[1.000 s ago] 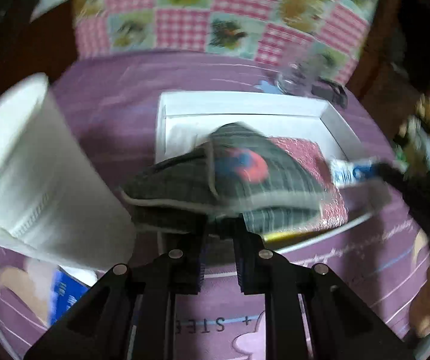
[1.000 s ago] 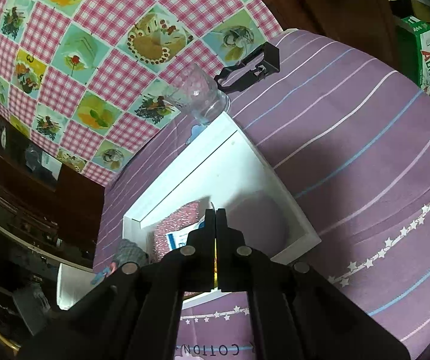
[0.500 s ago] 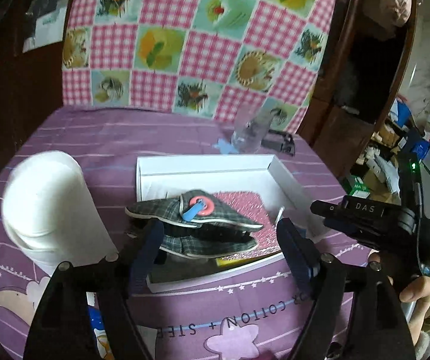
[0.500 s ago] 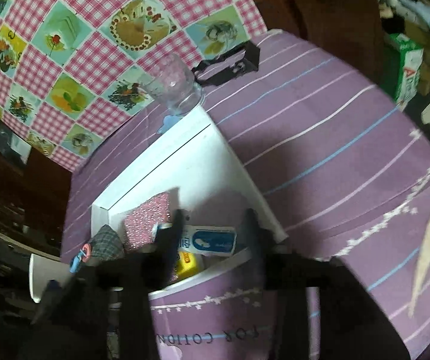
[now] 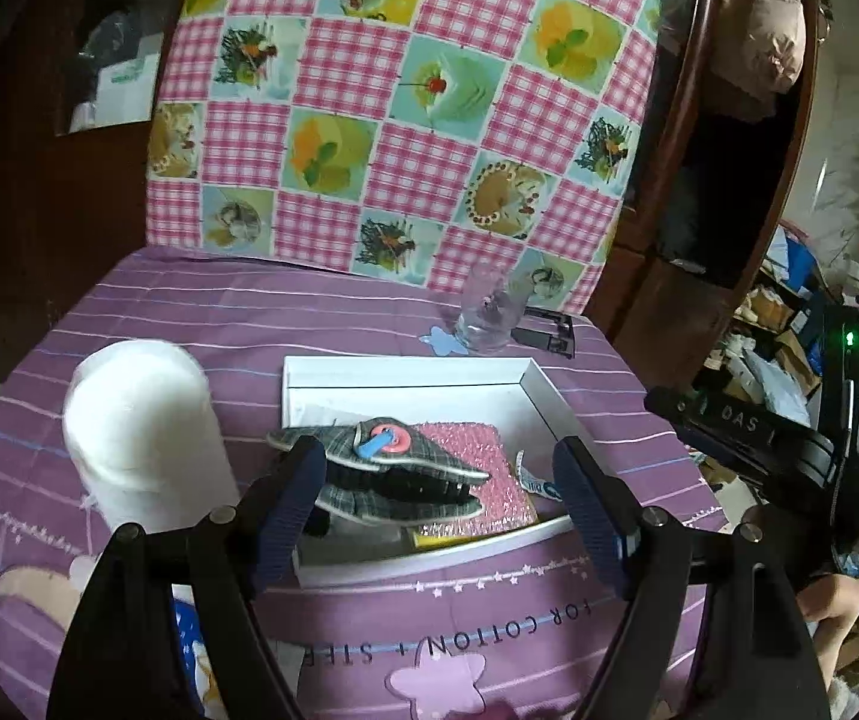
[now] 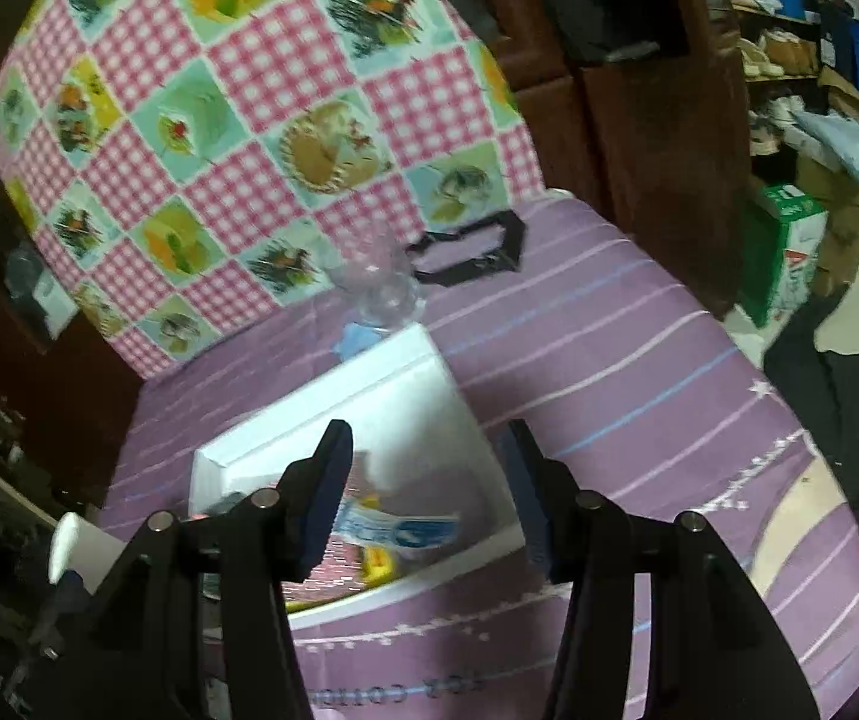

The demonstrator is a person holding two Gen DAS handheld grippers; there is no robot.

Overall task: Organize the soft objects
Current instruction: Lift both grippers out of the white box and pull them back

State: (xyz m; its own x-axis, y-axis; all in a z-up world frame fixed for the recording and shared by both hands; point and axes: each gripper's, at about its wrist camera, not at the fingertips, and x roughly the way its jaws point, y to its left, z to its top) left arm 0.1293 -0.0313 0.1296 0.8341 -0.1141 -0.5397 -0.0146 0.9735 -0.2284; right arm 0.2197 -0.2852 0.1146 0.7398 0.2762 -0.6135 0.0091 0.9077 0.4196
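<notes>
A pair of grey plaid slippers with a red and blue tag lies in the white tray, partly on a pink pad. My left gripper hovers above and in front of them, open, nothing between its pads. A blue-and-white tube lies in the tray near the front rim, beside a yellow item. My right gripper stands open above that tube, apart from it. In the left wrist view the tube shows only its end.
A white roll stands left of the tray on the purple striped cloth. A clear glass and a black frame sit behind the tray. A pink checked backrest rises at the far edge. The right gripper's black body is at the right.
Both grippers have opened. The left one let go of the slippers, the right one let go of the tube, both things now lying in the tray. Both hands rose and drew back.
</notes>
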